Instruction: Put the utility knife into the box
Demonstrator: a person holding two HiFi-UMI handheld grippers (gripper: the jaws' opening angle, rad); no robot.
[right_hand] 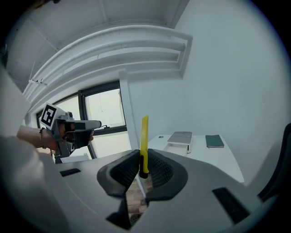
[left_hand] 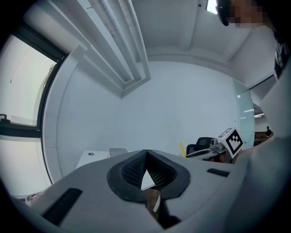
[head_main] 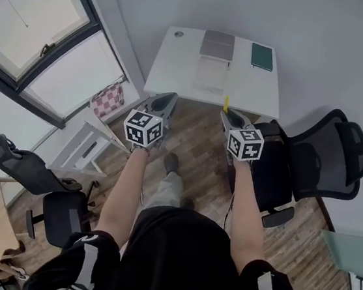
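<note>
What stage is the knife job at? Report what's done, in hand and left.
Done: the knife is picked up, clamped upright in the right gripper.
In hand: it is held in the air, short of the table. The left gripper is shut and empty.
Left: reach the box on the table, which looks open, lower the knife in and release.

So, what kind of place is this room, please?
Most likely a small office or study room. A white desk stands against the wall with a green notebook on it. A black mesh office chair stands beside it on a wooden floor, and a large window is at one side.
</note>
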